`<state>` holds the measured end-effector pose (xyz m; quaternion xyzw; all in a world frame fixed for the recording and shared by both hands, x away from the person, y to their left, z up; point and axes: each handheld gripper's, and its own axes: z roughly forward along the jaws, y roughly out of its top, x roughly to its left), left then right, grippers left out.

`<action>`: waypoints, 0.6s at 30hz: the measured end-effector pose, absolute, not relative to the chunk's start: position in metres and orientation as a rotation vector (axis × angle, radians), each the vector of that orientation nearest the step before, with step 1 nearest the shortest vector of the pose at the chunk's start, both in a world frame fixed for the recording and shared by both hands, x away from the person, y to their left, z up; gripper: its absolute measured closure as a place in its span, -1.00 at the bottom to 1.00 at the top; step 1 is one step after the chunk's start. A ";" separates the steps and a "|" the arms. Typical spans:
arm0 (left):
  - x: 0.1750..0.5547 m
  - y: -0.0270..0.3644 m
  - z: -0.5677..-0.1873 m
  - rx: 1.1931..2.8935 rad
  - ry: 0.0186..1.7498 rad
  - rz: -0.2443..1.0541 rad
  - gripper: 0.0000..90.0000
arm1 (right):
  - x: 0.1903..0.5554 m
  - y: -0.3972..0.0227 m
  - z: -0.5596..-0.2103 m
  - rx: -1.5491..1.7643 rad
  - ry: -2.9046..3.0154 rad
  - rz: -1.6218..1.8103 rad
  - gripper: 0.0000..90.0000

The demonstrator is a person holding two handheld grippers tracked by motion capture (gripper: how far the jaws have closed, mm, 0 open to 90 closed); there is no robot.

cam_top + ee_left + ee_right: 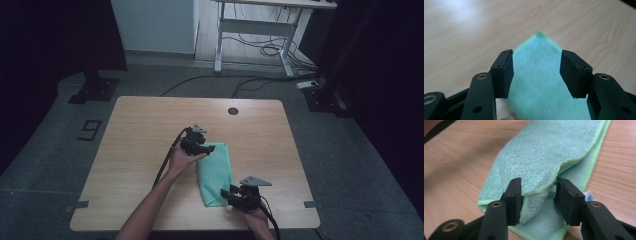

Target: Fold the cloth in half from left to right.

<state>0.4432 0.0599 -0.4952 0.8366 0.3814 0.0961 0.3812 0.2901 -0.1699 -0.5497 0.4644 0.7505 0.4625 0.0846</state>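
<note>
Wooden table (145, 150) bears folded green towel (216, 172); left gripper (209, 149) and right gripper (227, 192) gape apart.

Green towel (541, 82) is smeared with blur in the left gripper view; its near end (544, 230) runs off the bottom edge behind the right hand-held gripper (537, 200).

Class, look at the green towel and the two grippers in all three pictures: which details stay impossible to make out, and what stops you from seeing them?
- Green towel, left gripper view: weave and hem blurred.
- White tag on the towel, right gripper view: half hidden behind the right gripper; print too small.
- Towel's near corner, high view: covered by the right gripper.
- Left gripper, high view: jaws too small and dark to judge their gap.
</note>
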 end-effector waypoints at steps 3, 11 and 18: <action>0.437 0.063 -0.505 2.173 0.962 0.232 -0.01 | 0.291 -0.175 -0.552 1.426 2.254 1.383 0.52; 0.437 0.055 -0.530 2.262 0.961 0.226 0.02 | 0.283 -0.178 -0.549 1.387 2.211 1.257 0.19; 0.442 0.056 -0.534 2.255 0.963 0.231 0.06 | 0.274 -0.178 -0.531 1.258 2.156 1.282 0.07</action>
